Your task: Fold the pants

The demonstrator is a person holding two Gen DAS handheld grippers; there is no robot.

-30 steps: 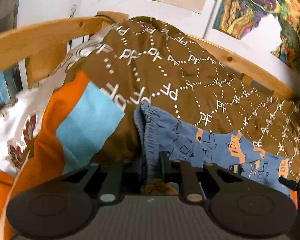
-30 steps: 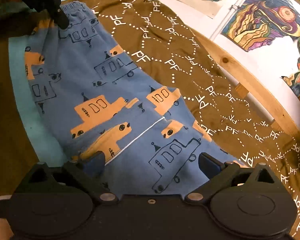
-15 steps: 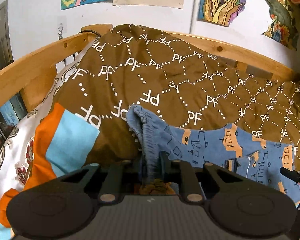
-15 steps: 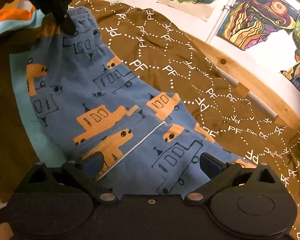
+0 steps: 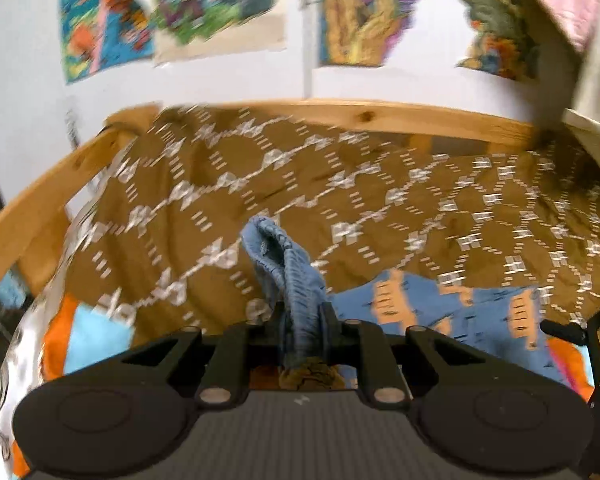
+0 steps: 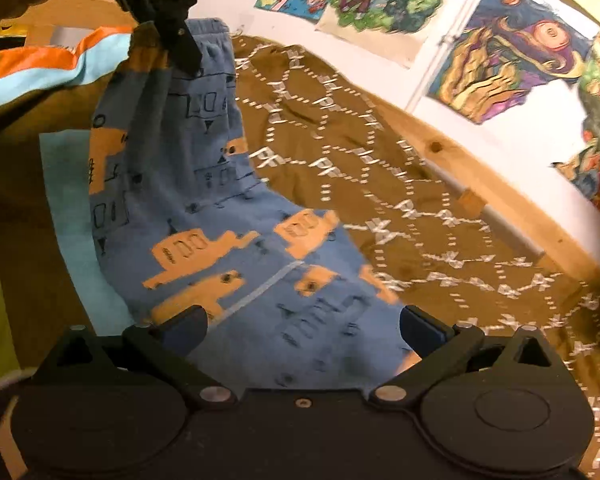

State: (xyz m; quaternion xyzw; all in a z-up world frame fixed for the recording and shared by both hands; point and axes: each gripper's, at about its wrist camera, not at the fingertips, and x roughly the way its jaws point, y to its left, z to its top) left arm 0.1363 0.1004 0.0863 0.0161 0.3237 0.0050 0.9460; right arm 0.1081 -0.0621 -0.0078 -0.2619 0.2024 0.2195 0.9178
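Blue pants (image 6: 228, 216) with orange vehicle prints lie on a brown patterned blanket (image 6: 340, 152). My left gripper (image 5: 302, 320) is shut on the elastic waistband (image 5: 284, 256), which bunches up between its fingers and is lifted off the bed. In the right wrist view the left gripper (image 6: 180, 40) holds the waistband raised at the top left. My right gripper (image 6: 304, 324) is open, its blue-padded fingers spread over the leg end of the pants. It also shows at the right edge of the left wrist view (image 5: 580, 332).
A wooden bed rail (image 5: 380, 116) runs along the back and left side. Colourful posters (image 6: 508, 44) hang on the white wall. An orange and light-blue blanket panel (image 5: 88, 344) lies at the left. White cloth (image 5: 596, 120) hangs at the far right.
My left gripper has lifted the waistband higher and swung toward the right, over the bed. The pants hang steeper from it. The right gripper stays open over the leg end.
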